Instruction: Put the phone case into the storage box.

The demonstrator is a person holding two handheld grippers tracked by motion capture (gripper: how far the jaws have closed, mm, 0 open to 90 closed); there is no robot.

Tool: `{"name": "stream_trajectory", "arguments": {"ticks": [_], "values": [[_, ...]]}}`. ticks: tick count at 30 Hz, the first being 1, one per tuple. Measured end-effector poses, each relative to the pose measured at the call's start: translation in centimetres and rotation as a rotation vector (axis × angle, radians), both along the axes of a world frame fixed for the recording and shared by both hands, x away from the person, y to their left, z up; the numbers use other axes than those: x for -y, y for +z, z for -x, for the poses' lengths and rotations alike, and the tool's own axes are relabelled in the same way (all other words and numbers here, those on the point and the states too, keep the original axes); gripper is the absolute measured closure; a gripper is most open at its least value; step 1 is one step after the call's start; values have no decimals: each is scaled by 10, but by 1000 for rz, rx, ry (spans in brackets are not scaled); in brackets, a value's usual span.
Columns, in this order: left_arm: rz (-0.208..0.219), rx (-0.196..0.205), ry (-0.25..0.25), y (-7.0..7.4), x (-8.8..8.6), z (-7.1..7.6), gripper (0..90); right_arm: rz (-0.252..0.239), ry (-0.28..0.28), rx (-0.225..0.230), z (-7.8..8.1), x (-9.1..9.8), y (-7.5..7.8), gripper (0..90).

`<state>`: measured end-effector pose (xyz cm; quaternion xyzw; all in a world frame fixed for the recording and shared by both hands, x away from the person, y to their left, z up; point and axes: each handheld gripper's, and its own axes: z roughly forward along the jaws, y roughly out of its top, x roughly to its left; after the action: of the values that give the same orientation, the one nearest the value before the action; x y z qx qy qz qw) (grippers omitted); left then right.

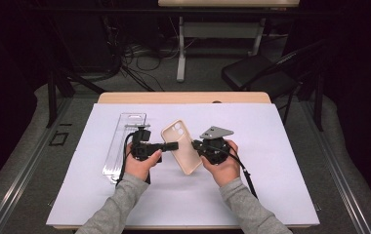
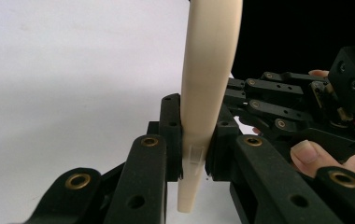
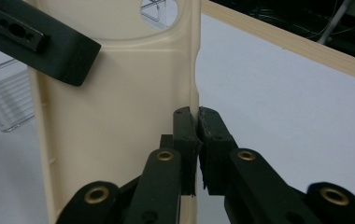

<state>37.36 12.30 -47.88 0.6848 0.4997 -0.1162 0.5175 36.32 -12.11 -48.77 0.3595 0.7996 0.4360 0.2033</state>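
A cream phone case [image 1: 181, 146] with a camera cutout hangs tilted above the white mat [image 1: 222, 195], held from both sides. My left gripper [image 1: 174, 145] comes in from the left and is shut on one long edge. In the left gripper view the case [image 2: 208, 70] stands edge-on, pinched between my left gripper's [image 2: 196, 135] two pads. My right gripper [image 1: 195, 145] is shut on the opposite long edge. In the right gripper view the hollow inside of the case [image 3: 119, 116] faces the camera and the right gripper [image 3: 198, 126] clamps its thin side wall.
A clear plastic package [image 1: 125, 141] lies on the mat to the left of my left hand, also seen as the clear tray [image 3: 7, 102]. The wooden table edge [image 1: 183, 97] runs along the back. A black folding chair [image 1: 257, 73] stands beyond the table.
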Motion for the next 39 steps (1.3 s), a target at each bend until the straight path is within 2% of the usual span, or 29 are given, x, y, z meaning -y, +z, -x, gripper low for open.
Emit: {"name": "stream_trajectory", "arguments": {"ticks": [27, 33, 37, 39], "values": [[3, 11, 0, 1, -2, 0, 800, -13, 0, 2, 1, -1, -1, 817], [7, 29, 4, 2, -7, -1, 799, -47, 3, 19, 2, 2, 3, 715], [-1, 47, 5, 4, -10, -1, 799, -54, 7, 33, 2, 5, 5, 667], [-15, 64, 3, 5, -13, -1, 799, -56, 27, 50, 2, 6, 6, 616]]}}
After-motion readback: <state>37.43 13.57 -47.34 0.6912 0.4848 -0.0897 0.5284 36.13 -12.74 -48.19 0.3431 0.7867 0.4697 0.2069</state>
